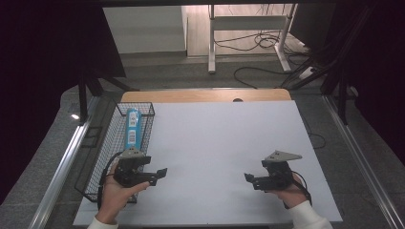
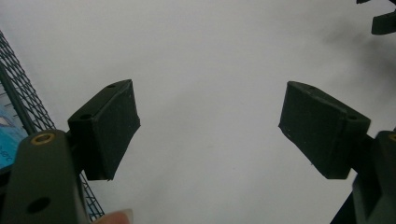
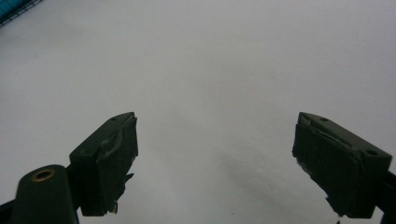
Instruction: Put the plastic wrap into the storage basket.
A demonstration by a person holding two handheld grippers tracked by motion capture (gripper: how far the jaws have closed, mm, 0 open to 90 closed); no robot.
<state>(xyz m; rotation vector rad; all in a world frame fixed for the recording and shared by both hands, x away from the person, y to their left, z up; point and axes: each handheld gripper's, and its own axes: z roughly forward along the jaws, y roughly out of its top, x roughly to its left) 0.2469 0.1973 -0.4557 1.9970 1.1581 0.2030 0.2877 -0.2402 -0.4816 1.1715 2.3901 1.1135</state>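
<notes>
One blue packet (image 1: 132, 128) is seen lying in the single wire basket (image 1: 107, 157) at the worktop's (image 1: 224, 143) left edge, so the placing step appears done. The left gripper (image 1: 161, 172), just right of the basket, and the right gripper (image 1: 248, 178), well apart, are both held open and empty. Next, another item would need to be fetched.

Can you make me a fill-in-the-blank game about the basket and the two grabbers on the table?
1. The blue packet lies inside the wire ____.
2. The basket sits at the ____ edge of the white table.
3. Between the left gripper jaws there is ____.
4. The right gripper jaws stand ____.

Missing words: basket; left; nothing; open
</notes>
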